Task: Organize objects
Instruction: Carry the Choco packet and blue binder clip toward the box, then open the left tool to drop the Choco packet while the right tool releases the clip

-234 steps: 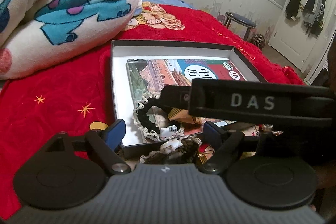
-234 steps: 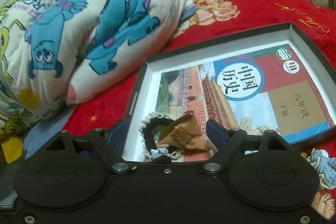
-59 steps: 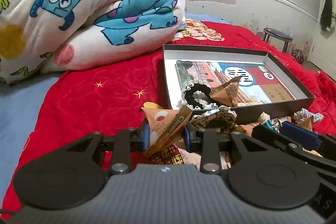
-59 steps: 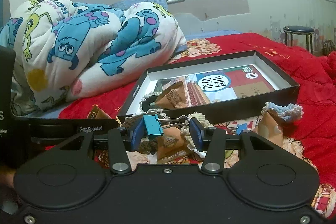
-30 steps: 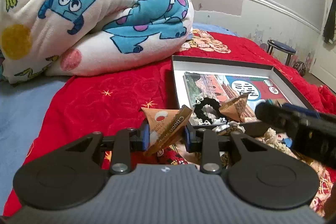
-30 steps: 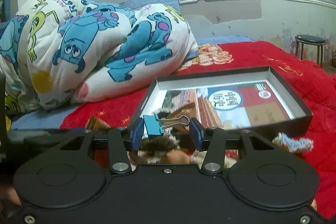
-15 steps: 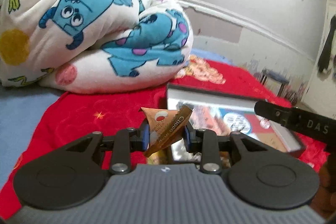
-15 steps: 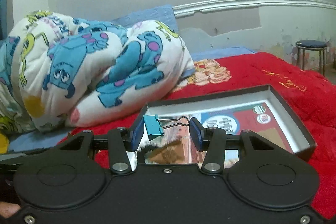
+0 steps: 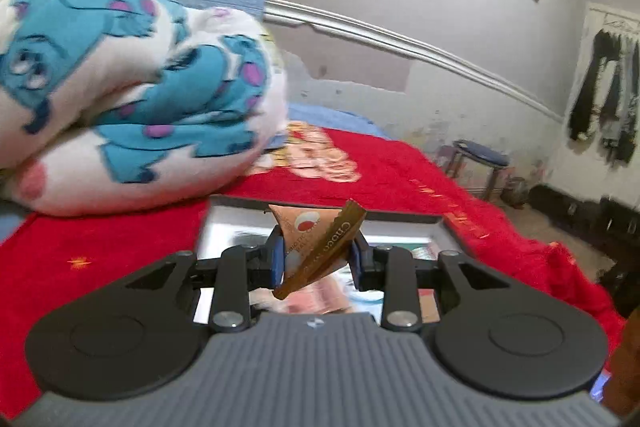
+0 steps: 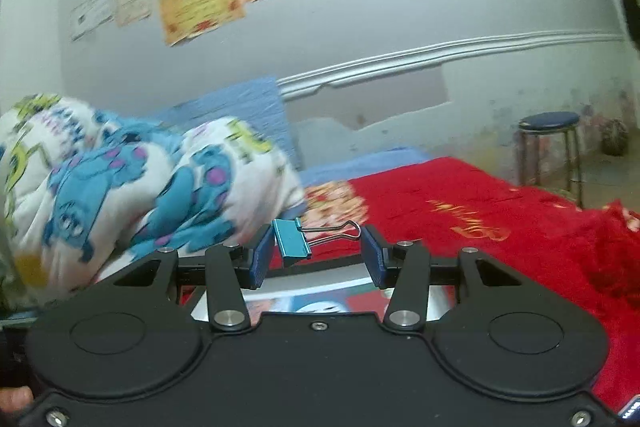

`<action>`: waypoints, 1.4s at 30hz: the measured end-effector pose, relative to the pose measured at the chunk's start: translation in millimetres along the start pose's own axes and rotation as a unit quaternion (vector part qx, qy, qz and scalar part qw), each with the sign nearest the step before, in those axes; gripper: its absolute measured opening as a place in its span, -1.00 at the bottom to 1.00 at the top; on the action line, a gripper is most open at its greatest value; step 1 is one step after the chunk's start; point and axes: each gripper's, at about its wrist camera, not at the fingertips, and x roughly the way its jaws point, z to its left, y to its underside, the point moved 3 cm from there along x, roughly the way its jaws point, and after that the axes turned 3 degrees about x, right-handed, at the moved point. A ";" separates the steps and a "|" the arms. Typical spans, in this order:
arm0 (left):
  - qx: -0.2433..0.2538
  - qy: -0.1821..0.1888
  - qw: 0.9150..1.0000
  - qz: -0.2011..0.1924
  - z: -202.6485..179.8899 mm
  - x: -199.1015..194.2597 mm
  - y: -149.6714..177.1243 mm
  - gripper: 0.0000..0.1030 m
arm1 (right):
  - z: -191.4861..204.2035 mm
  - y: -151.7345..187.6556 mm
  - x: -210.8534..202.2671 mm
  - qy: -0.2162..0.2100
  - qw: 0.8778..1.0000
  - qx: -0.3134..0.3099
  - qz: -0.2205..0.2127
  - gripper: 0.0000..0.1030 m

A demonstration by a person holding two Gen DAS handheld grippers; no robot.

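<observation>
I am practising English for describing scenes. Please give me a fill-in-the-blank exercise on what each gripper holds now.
1. The left gripper is shut on a brown snack ____.
2. The right gripper holds a blue binder ____.
3. The bedspread under the box is ____.

Missing words: packet; clip; red

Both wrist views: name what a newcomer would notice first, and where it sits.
A brown snack packet is pinched between the left gripper fingers, over the open box on the red bedspread. In the right gripper, a blue binder clip spans the fingers. A cartoon-monster quilt is heaped at the left.
</observation>
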 end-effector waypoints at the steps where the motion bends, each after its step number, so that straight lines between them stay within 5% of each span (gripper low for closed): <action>1: -0.003 0.010 1.000 0.002 -5.1 5.2 -3.0 -0.31 | -6.0 -1.6 0.4 0.001 1.000 0.010 -0.001 -0.11; 9: 0.031 0.035 0.997 0.066 -31.1 41.1 19.3 -0.31 | -28.3 14.7 25.5 0.022 0.997 0.043 0.057 -0.11; 12: 0.074 -0.012 0.993 0.092 -39.3 50.7 30.3 -0.30 | -40.0 25.0 38.7 0.045 0.991 0.080 0.099 -0.11; 21: 0.057 0.014 0.985 0.164 -43.2 51.7 34.7 -0.30 | -27.5 52.0 64.7 0.061 0.977 0.100 0.180 -0.11; 29: 0.061 0.021 0.978 0.199 -44.5 58.6 47.5 -0.28 | -13.5 60.8 70.6 0.081 0.972 0.076 0.208 -0.10; 42: 0.071 0.016 0.978 0.196 -49.4 60.1 51.1 -0.27 | -4.3 72.0 78.9 0.082 0.970 0.052 0.224 -0.10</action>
